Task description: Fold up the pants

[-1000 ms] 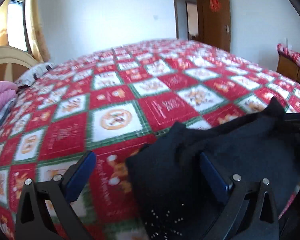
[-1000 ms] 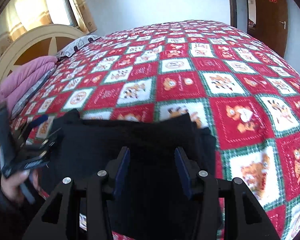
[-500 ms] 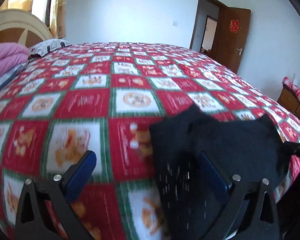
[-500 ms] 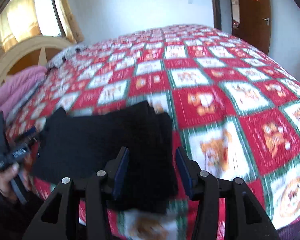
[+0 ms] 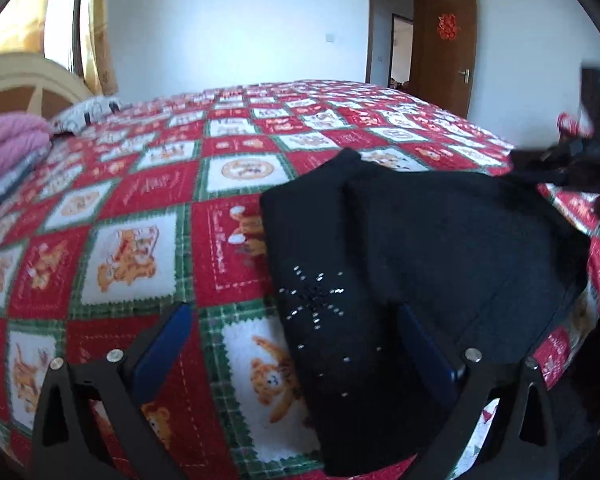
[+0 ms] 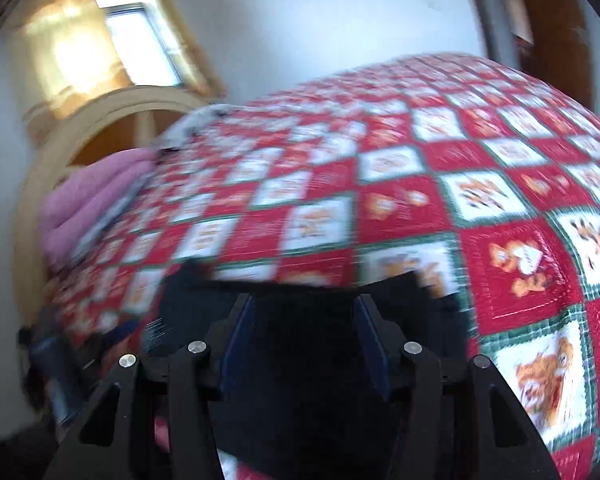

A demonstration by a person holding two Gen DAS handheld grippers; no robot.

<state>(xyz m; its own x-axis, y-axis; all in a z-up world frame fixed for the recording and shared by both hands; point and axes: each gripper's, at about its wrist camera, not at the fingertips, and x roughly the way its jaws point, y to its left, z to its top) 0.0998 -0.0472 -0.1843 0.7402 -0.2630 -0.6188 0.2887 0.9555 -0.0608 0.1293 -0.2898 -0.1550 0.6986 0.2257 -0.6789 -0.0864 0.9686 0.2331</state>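
red double-happiness character on brown door (image 5: 446,27), quilt (image 5: 148,188) lettering unreadable

Matt black knit pants (image 5: 440,240) with shiny studs, soft printed cloth bedspread (image 5: 140,208), glossy wooden door (image 5: 448,48)

R view motion-blurred, pants (image 6: 300,360) edge cropped

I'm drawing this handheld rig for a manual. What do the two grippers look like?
Both match: the left gripper and right gripper each have two black angular fingers with triangular cut-outs, silver round screw heads on top, and flat dark-blue pads on the inner faces. No cables or sleeves show clearly.
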